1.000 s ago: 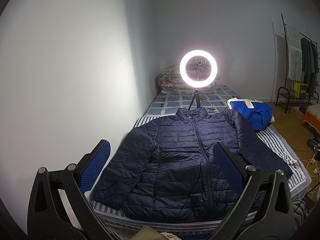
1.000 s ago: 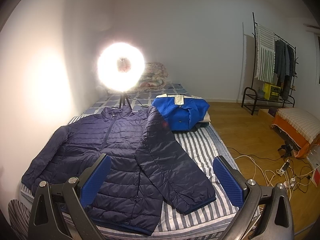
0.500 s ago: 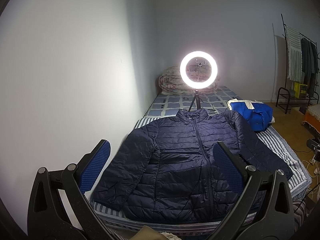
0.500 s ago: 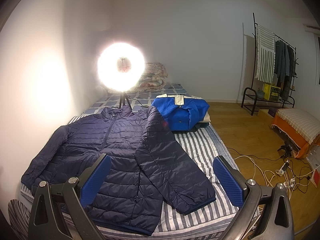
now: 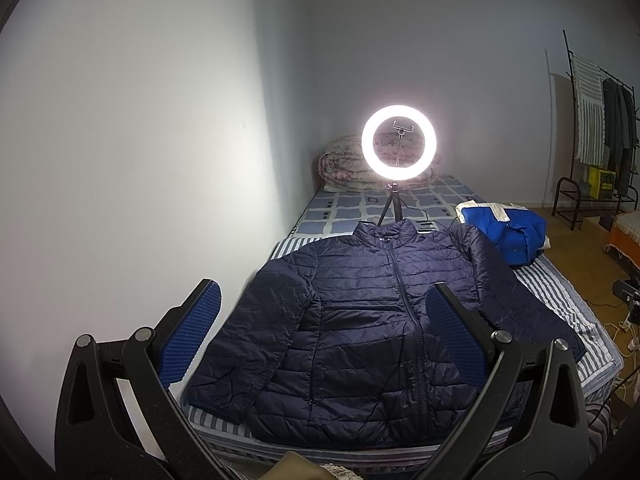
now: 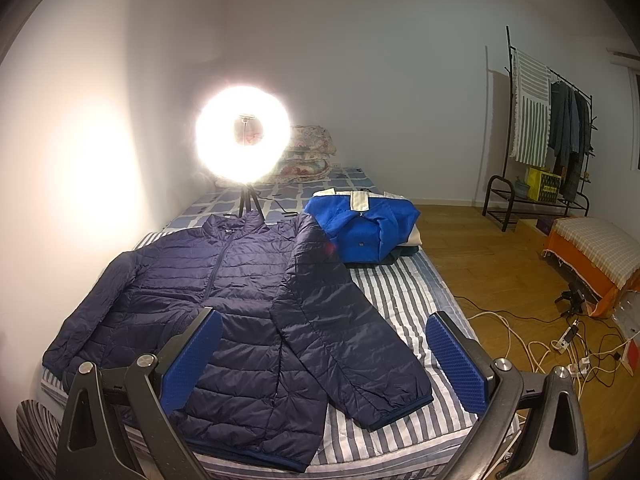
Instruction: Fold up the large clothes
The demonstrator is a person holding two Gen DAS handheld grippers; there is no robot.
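Note:
A navy quilted puffer jacket [image 5: 360,320] lies flat and zipped on the striped bed [image 5: 560,292], collar away from me, both sleeves spread out. It also shows in the right wrist view [image 6: 224,292], with its right sleeve [image 6: 352,344] reaching toward the bed's near right corner. My left gripper [image 5: 322,330] is open and empty, held above the jacket's near hem. My right gripper [image 6: 324,360] is open and empty, held above the right sleeve and the bed's near edge.
A lit ring light on a tripod [image 5: 398,142] stands on the bed behind the collar. Folded blue clothes [image 6: 362,228] sit at the bed's right. A rolled quilt [image 5: 344,168] lies at the head. A wall runs along the left. Clothes rack [image 6: 552,136], cables [image 6: 560,344] on the floor at right.

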